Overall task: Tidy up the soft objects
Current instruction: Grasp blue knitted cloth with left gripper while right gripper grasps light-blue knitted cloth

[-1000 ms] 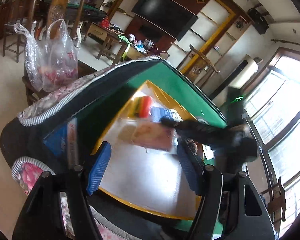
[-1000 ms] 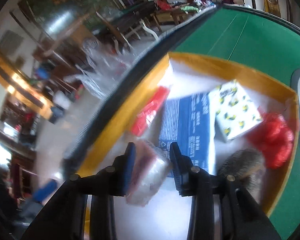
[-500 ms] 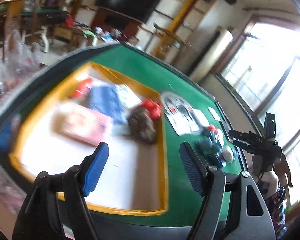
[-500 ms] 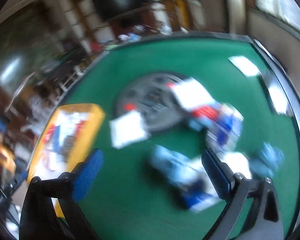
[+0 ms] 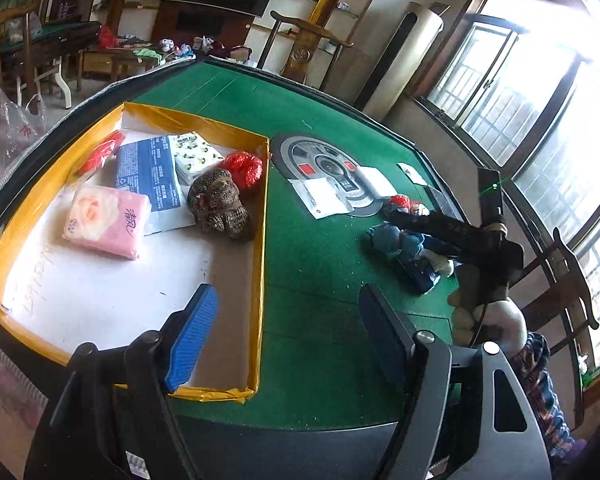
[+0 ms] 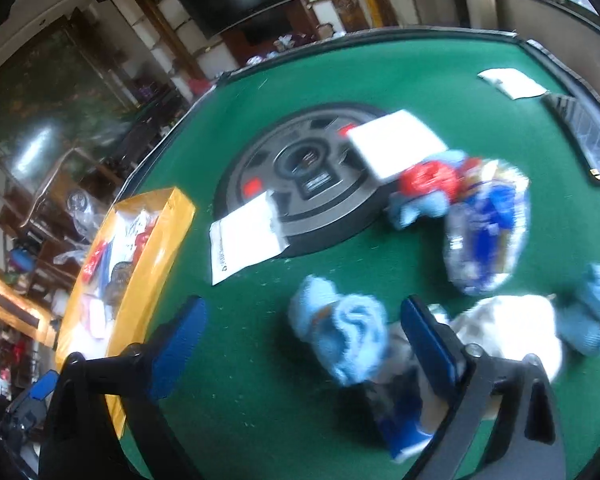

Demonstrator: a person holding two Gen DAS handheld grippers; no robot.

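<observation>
A yellow-rimmed box [image 5: 260, 240] on the green table holds a pink tissue pack [image 5: 106, 220], a blue pack [image 5: 148, 172], a white patterned pack [image 5: 194, 156], a brown knitted item [image 5: 218, 204] and red bags [image 5: 244, 168]. My left gripper [image 5: 288, 332] is open and empty above the box's near right edge. My right gripper [image 6: 304, 344] is open over a light blue cloth [image 6: 344, 332], part of a pile with a white item [image 6: 508, 332] and a blue-white bag [image 6: 488, 228]. The right gripper also shows in the left wrist view [image 5: 440, 228].
A round grey control panel [image 6: 300, 176] sits in the table's middle with white paper packets [image 6: 244, 236] on it. Another white packet [image 6: 512, 82] lies at the far right. A plastic bag [image 5: 4, 128] hangs off the table's left side.
My right gripper let go of the pink tissue pack in the box, opened, and swung right to the pile on the table. My left gripper pulled back and turned right.
</observation>
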